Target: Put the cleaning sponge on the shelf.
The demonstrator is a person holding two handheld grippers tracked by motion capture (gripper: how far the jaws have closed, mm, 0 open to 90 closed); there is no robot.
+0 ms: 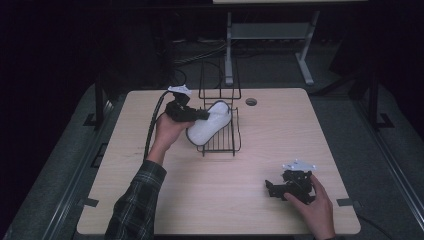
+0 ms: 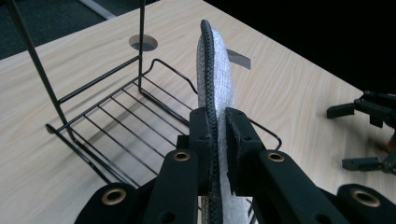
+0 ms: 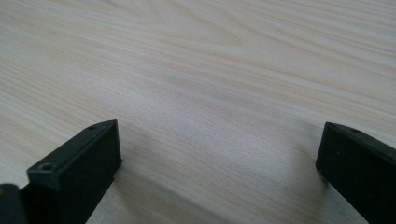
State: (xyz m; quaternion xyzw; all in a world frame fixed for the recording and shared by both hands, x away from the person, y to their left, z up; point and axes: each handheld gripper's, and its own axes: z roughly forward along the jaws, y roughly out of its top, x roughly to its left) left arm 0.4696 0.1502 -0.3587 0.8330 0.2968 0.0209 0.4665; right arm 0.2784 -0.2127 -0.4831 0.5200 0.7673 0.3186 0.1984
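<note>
On the pale wooden table (image 1: 280, 130), the left gripper (image 1: 202, 114) pinches a white pad (image 1: 210, 127) edge-up over the wire rack (image 1: 227, 142); lower it squarely between the rack's rails, while the right gripper (image 1: 270, 189), jaws wide, rests well apart from the rack.

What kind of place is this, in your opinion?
Probably a lab or workshop set up for recording: a bare wooden table with a cable hole, cables on the dark floor, and a metal desk frame behind.
</note>
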